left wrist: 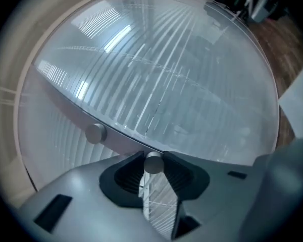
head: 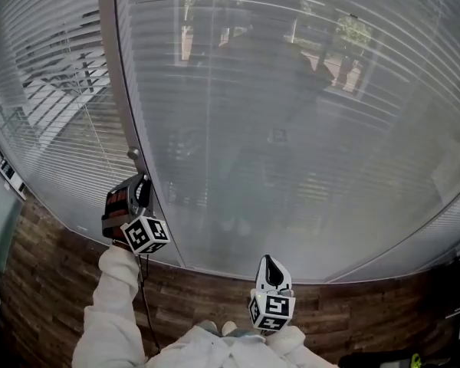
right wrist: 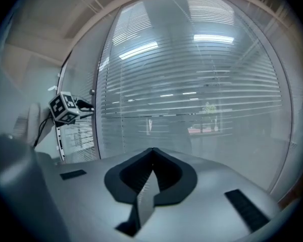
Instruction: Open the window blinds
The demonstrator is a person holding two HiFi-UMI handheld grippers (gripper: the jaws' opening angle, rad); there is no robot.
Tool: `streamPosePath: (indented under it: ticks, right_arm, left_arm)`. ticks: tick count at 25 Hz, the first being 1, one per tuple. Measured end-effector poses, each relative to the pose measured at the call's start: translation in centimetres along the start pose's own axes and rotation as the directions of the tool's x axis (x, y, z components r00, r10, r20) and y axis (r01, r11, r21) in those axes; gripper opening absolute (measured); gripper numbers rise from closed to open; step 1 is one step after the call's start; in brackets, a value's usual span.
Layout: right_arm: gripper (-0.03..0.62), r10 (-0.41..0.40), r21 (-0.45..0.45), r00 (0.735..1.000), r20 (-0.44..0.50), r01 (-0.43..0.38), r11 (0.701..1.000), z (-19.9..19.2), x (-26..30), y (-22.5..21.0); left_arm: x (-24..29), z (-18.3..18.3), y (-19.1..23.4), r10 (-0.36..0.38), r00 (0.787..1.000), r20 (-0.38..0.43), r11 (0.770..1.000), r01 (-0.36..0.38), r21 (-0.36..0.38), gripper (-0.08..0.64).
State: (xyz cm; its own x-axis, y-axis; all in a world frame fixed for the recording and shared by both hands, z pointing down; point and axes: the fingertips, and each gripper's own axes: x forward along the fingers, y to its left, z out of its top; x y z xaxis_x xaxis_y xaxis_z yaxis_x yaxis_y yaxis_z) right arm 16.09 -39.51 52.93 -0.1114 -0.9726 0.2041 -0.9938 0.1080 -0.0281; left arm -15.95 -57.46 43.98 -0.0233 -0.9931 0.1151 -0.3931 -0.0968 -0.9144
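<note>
Your left gripper (left wrist: 153, 157) is clamped on a small round knob (left wrist: 153, 165); your right gripper (right wrist: 152, 150) is closed on nothing.

The held knob sits on the grey window frame (left wrist: 118, 141), with a second knob (left wrist: 96, 133) further along the same bar. The blinds (right wrist: 202, 95) hang behind the glass on both sides of the frame, their slats horizontal. Your right gripper hangs lower, apart from the pane.

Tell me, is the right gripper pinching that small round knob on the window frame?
No, it is the left gripper that pinches the small round knob on the window frame, as the left gripper view shows; the right gripper is shut on nothing.
</note>
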Motion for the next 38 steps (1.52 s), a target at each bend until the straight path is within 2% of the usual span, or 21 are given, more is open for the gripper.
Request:
streamPosePath:
  ticks: [3, 5, 7, 10, 12, 13, 15, 18, 20, 24, 27, 28, 30, 33, 38]
  right_arm:
    - [0.014, 0.037, -0.043, 0.999, 0.021, -0.036, 0.998, 1.0, 0.7, 1.4]
    - [0.014, 0.056, -0.054, 0.998, 0.031, -0.055, 0.997, 1.7, 1.2, 2.1]
    - [0.014, 0.071, -0.064, 0.997, 0.043, -0.068, 0.996, 2.5, 1.5, 2.8]
    - [0.014, 0.079, -0.069, 0.995, 0.054, -0.076, 0.995, 3.0, 1.7, 3.3]
    - [0.014, 0.078, -0.067, 0.996, 0.053, -0.074, 0.995, 3.0, 1.8, 3.3]
    - [0.014, 0.076, -0.065, 0.996, 0.052, -0.072, 0.995, 2.9, 1.8, 3.2]
    - [0.014, 0.070, -0.058, 0.996, 0.050, -0.067, 0.996, 2.8, 1.9, 3.0]
    - [0.014, 0.059, -0.051, 0.997, 0.046, -0.057, 0.997, 2.7, 1.8, 2.8]
    - [0.014, 0.050, -0.049, 0.998, 0.044, -0.048, 0.998, 2.7, 1.7, 2.6]
    - [0.014, 0.029, -0.036, 0.999, 0.038, -0.027, 0.999, 2.6, 1.4, 1.9]
    - [0.014, 0.017, -0.027, 0.999, 0.037, -0.016, 1.000, 2.5, 1.3, 1.4]
    - [0.014, 0.015, -0.025, 0.999, 0.037, -0.014, 1.000, 2.4, 1.2, 1.3]
    - [0.014, 0.013, -0.022, 0.999, 0.037, -0.012, 1.000, 2.4, 1.1, 1.2]
    - [0.014, 0.014, -0.018, 0.999, 0.041, -0.013, 1.000, 2.5, 0.9, 1.2]
    - [0.014, 0.015, -0.003, 0.999, 0.036, -0.015, 1.000, 2.5, 0.6, 1.2]
  left_arm:
    - [-0.1, -0.1, 0.2, -0.011, 1.000, -0.005, 0.988, 0.010, -0.157, 0.123]
    - [-0.1, -0.1, 0.4, -0.028, 1.000, 0.005, 0.958, 0.028, -0.286, 0.123]
    - [-0.2, -0.2, 0.7, -0.050, 0.998, 0.022, 0.905, 0.055, -0.422, 0.123]
    - [-0.3, -0.4, 1.0, -0.069, 0.997, 0.047, 0.816, 0.083, -0.573, 0.123]
    - [-0.3, -0.6, 1.2, -0.074, 0.995, 0.062, 0.742, 0.096, -0.663, 0.123]
    - [-0.3, -0.7, 1.3, -0.077, 0.995, 0.069, 0.695, 0.103, -0.711, 0.123]
    - [-0.4, -0.8, 1.5, -0.084, 0.993, 0.086, 0.582, 0.119, -0.804, 0.123]
    - [-0.5, -1.0, 1.9, -0.073, 0.992, 0.107, 0.388, 0.127, -0.913, 0.123]
    - [-0.6, -1.3, 2.1, -0.055, 0.992, 0.113, 0.259, 0.123, -0.958, 0.123]
    - [-0.5, -1.9, 2.3, -0.012, 0.990, 0.137, 0.020, 0.138, -0.990, 0.123]
    - [-0.1, -1.9, 1.6, -0.003, 0.983, 0.184, -0.192, 0.180, -0.965, 0.123]
    - [-0.1, -2.0, 1.5, 0.003, 0.981, 0.196, -0.256, 0.190, -0.948, 0.123]
    - [0.0, -2.1, 1.5, 0.017, 0.977, 0.212, -0.359, 0.203, -0.911, 0.123]
    - [0.0, -2.3, 1.6, 0.042, 0.972, 0.231, -0.494, 0.221, -0.841, 0.123]
    - [0.1, -2.6, 1.6, 0.091, 0.965, 0.248, -0.692, 0.240, -0.681, 0.123]
